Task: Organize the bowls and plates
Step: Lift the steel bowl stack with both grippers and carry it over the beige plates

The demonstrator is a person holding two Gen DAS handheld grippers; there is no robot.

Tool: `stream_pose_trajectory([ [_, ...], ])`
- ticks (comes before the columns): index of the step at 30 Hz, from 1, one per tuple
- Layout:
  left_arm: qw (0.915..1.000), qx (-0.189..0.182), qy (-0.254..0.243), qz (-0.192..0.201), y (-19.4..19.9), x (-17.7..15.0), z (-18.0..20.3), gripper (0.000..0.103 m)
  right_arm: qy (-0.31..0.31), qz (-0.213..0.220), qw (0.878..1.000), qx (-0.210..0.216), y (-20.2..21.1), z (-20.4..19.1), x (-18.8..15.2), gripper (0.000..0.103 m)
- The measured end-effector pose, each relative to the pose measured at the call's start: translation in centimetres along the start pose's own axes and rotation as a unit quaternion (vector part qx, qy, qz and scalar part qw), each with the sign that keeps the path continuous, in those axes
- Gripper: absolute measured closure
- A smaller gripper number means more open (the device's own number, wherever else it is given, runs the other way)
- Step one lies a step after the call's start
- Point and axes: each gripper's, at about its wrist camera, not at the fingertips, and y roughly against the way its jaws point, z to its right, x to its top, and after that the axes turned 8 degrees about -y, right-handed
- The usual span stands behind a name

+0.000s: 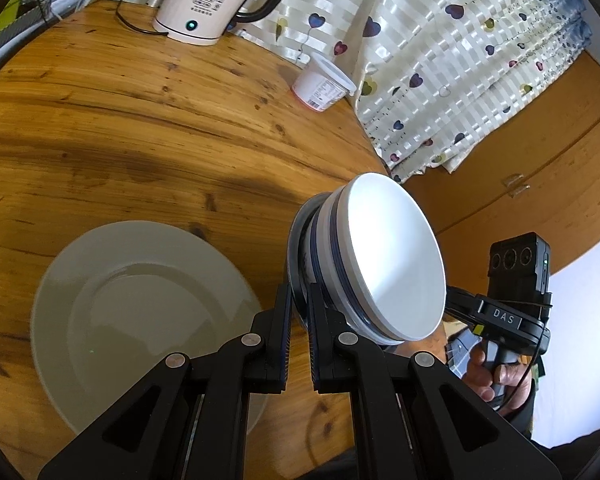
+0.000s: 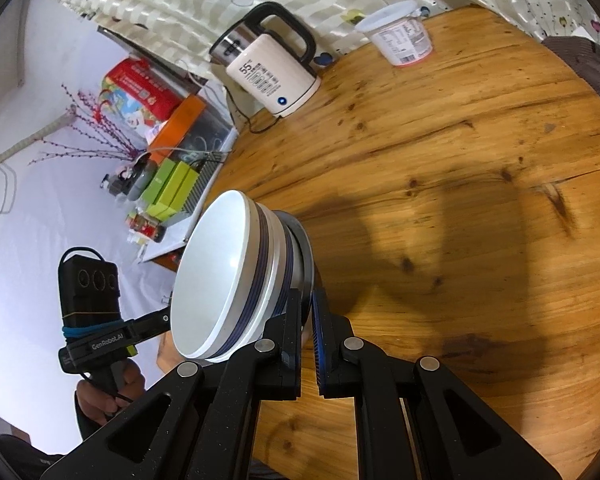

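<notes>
A stack of white bowls with blue bands [image 1: 384, 260] [image 2: 224, 280] hangs tilted above the round wooden table [image 1: 140, 120] [image 2: 460, 160]. Its lowest piece has a thin grey rim [image 1: 296, 248] [image 2: 306, 248]. My left gripper [image 1: 300, 300] is shut on that rim from one side, and my right gripper [image 2: 306, 304] is shut on it from the opposite side. In each wrist view the other gripper's tips are hidden behind the bowls. A large pale plate [image 1: 140, 320] lies flat on the table, below and left of the stack.
A cream electric kettle [image 1: 208, 0] [image 2: 276, 76] with its cord and a lidded yogurt tub [image 1: 324, 84] [image 2: 400, 36] stand at the table's far edge by a heart-print curtain [image 1: 460, 60]. A cluttered shelf with boxes [image 2: 172, 160] is beyond the edge. A hand [image 2: 108, 392] grips a handle.
</notes>
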Motion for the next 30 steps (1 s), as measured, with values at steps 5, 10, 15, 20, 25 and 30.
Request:
stream_pose_trajectory([
  [5, 0.9999, 0.011, 0.008, 0.009, 1.4, -0.4, -0.8, 0.097, 0.009, -0.011, 1.000, 0.009, -1.2, -1.1, -0.1, 0.096],
  [10, 0.9994, 0.024, 0.018, 0.018, 2.9, -0.8, -1.8, 0.097, 0.016, -0.024, 0.999, 0.017, -2.5, -2.2, -0.3, 0.096],
  [15, 0.9986, 0.037, 0.029, 0.025, 4.1, -1.3, -2.8, 0.097, 0.022, -0.039, 0.999, 0.022, -3.9, -3.2, -0.6, 0.096],
  [20, 0.9976, 0.047, 0.040, 0.030, 5.1, -1.8, -3.8, 0.097, 0.028, -0.052, 0.998, 0.027, -5.1, -4.1, -1.0, 0.096],
  [25, 0.9966, 0.057, 0.050, 0.033, 5.9, -2.3, -4.5, 0.097, 0.032, -0.065, 0.997, 0.031, -6.2, -4.6, -1.3, 0.096],
  [30, 0.9954, 0.066, 0.060, 0.034, 6.5, -2.9, -5.2, 0.097, 0.036, -0.076, 0.996, 0.033, -7.3, -5.4, -1.5, 0.096],
])
